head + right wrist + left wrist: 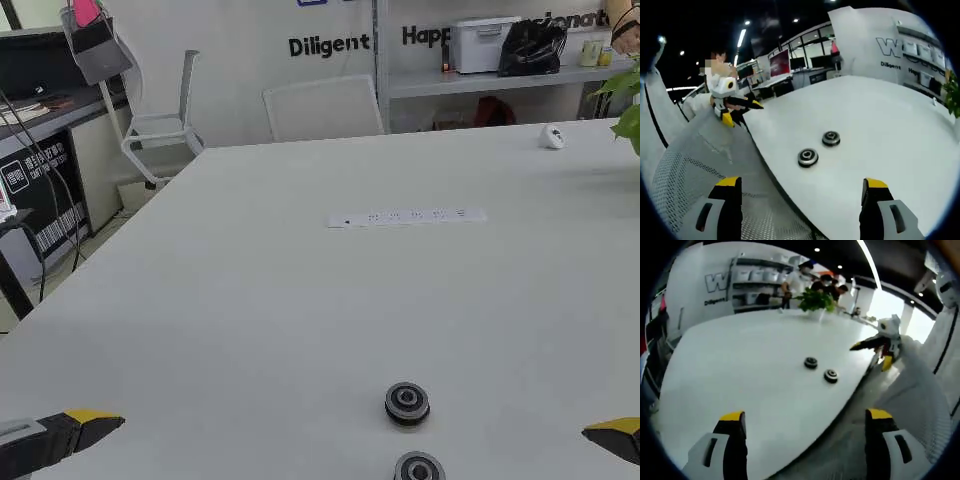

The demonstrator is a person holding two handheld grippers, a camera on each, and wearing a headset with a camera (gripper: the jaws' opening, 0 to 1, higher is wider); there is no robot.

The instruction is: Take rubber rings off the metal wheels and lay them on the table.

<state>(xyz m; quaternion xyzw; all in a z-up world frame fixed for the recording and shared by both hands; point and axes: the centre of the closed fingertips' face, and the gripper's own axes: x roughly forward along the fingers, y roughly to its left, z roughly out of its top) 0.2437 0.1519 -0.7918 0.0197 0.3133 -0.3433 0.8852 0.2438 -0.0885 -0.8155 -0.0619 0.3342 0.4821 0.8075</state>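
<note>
The head view's bottom edge cuts off the nearer wheel point(419, 468).

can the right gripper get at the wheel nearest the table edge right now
Probably yes: the right gripper is open and faces that wheel, nothing stands between them, and the other wheel sits apart from it.

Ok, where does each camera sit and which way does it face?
Head view: on the headset, looking forward and down across the table at two wheels; fingertips at both lower corners.
Left gripper view: on the left gripper, facing the wheels from the table edge; open fingers below, right gripper beyond.
Right gripper view: on the right gripper, facing them from the other side; open fingers below, left gripper beyond.
Shared: all three see both wheels.
</note>
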